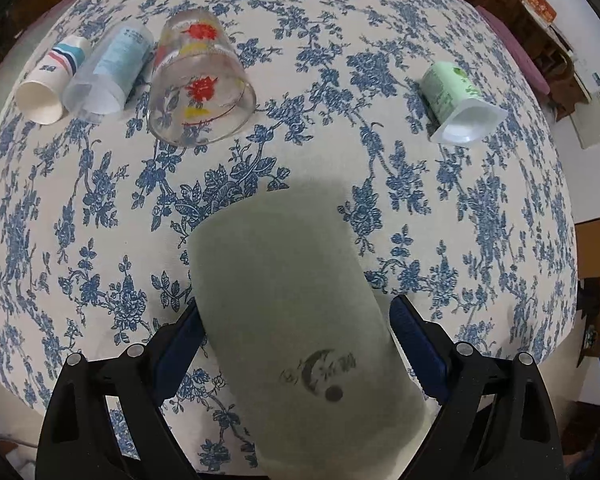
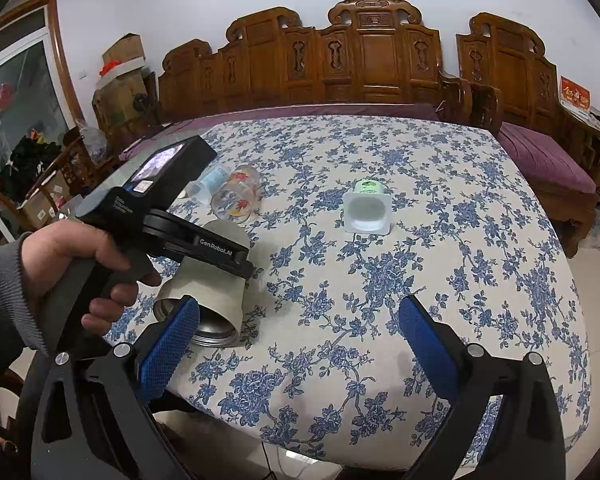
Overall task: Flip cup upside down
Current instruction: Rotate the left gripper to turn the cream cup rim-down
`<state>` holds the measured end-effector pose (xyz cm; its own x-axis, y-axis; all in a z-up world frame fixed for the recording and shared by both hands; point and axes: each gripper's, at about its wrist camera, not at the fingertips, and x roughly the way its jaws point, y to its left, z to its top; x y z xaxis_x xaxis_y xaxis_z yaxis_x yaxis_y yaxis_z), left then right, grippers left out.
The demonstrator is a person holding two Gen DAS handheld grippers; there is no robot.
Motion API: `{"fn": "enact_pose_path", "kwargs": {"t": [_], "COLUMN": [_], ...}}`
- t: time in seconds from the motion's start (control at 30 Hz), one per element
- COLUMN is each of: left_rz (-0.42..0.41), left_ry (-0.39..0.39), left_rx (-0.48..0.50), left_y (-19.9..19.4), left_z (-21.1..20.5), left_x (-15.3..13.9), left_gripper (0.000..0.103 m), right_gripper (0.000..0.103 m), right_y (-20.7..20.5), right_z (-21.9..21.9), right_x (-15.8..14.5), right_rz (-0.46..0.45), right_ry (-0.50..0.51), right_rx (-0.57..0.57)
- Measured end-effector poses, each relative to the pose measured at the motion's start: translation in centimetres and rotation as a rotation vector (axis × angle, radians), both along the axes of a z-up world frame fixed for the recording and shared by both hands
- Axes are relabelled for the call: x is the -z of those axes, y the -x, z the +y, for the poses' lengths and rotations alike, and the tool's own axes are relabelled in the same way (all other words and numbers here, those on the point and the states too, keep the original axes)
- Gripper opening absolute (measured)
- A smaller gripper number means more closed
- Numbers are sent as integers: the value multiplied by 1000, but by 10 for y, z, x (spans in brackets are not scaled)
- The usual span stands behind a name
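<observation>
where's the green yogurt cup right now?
The green yogurt cup lies on its side on the floral tablecloth, alone at upper right in the left wrist view, well apart from the glass and far from the left gripper.

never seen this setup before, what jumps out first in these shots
The grey cup fills the left wrist view, clamped between the blue pads of the left hand-held gripper above the blue floral tablecloth. Behind it, a flowered glass tumbler lies on its side at far left, and a green yogurt cup lies to the right.

4 cups point(image 1: 202, 80) lie on floral tablecloth point(image 1: 460, 240).
</observation>
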<state>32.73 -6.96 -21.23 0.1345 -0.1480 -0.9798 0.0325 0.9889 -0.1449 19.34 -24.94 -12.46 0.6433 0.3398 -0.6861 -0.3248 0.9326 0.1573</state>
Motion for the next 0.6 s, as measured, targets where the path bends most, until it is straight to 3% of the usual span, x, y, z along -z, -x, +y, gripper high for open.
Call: {"fn": "enact_pose_path", "kwargs": {"t": [0.17, 0.33, 0.6], "left_rz": [-9, -63, -294], "left_ry": [26, 4, -23], "left_rx": [-24, -1, 45], "left_y": [1, 9, 39], "left_z": [7, 9, 17], "left_x": [-1, -14, -60], "left_gripper": [74, 71, 71], "right_gripper": [101, 101, 101], "right_y": [-2, -2, -2], "right_z": [-3, -3, -2], "right_x": [2, 3, 3], "right_rz": [6, 6, 7], "right_ry": [-3, 2, 3], "right_rx": [5, 6, 2]}}
